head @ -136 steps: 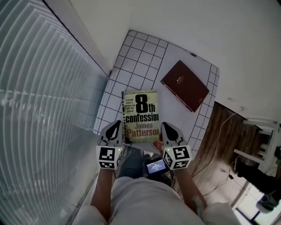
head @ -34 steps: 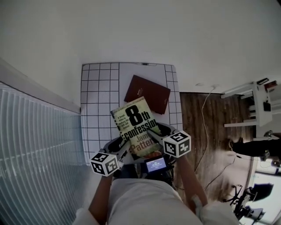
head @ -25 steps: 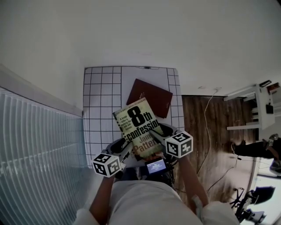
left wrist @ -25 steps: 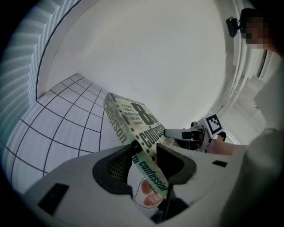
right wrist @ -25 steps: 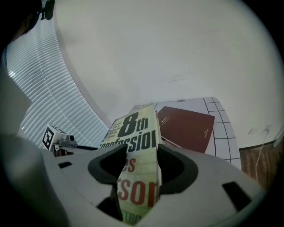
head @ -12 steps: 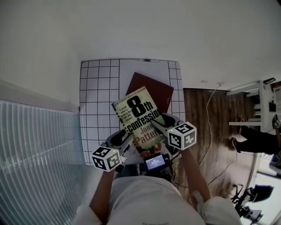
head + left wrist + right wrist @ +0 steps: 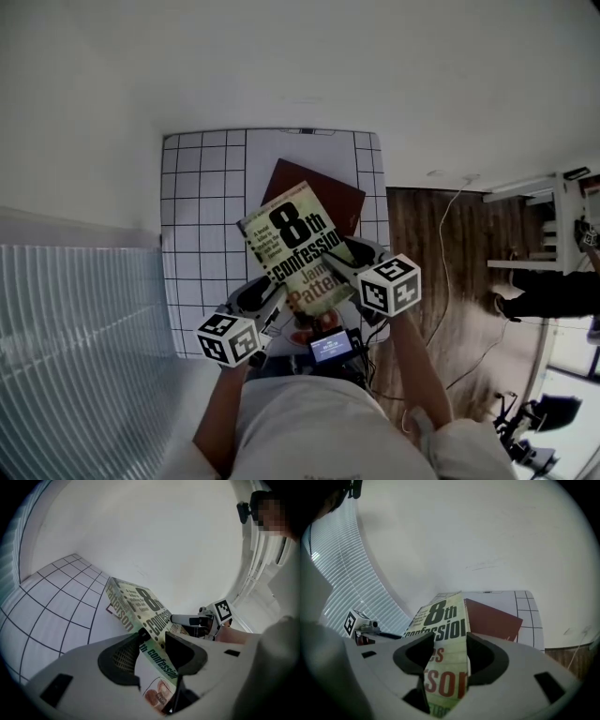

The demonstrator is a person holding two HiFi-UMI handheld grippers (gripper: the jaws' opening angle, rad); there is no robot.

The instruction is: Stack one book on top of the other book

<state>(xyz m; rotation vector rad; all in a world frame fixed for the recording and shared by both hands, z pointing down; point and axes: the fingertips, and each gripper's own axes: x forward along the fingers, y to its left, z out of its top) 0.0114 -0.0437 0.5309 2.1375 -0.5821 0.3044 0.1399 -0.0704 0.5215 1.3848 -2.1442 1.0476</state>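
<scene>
The green book (image 7: pixel 293 246) is pinched by the left gripper (image 7: pixel 266 298) and right gripper (image 7: pixel 343 260), both pointed slightly down.

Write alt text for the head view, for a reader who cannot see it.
Seen from above, a left gripper and a right gripper clamp the near sides of a paperback titled 8th Confession, holding it over a white gridded table. Its far end covers part of a dark red book lying on that table; wooden floor shows at the right.
</scene>
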